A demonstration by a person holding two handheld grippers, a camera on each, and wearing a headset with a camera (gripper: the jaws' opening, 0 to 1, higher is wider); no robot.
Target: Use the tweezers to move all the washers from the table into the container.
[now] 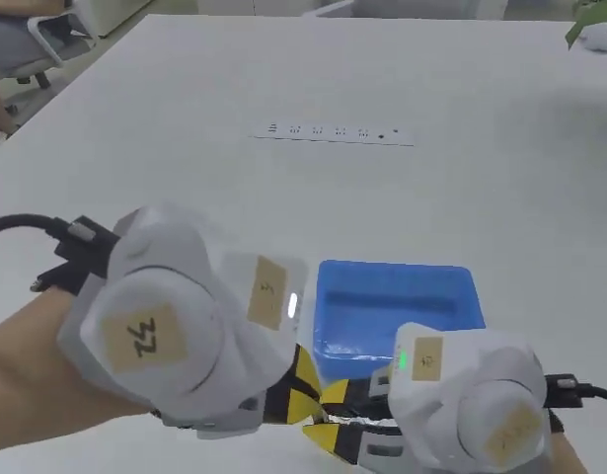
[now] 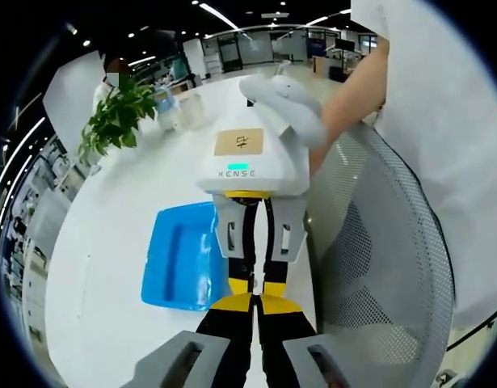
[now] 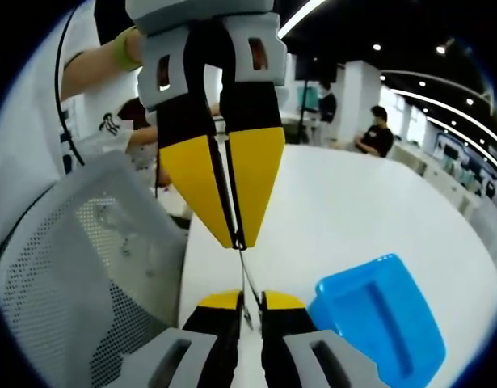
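Glossy blue rectangular container [image 3: 377,319] near thin metal tweezers [image 3: 246,283].

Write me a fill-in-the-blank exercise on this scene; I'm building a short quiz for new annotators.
The container on the table is ___ in colour. The tweezers are clamped between the ___ jaws of the left hand-held gripper. In the head view, the power strip lies ___ from the person than the container does.
Missing words: blue; yellow; farther.
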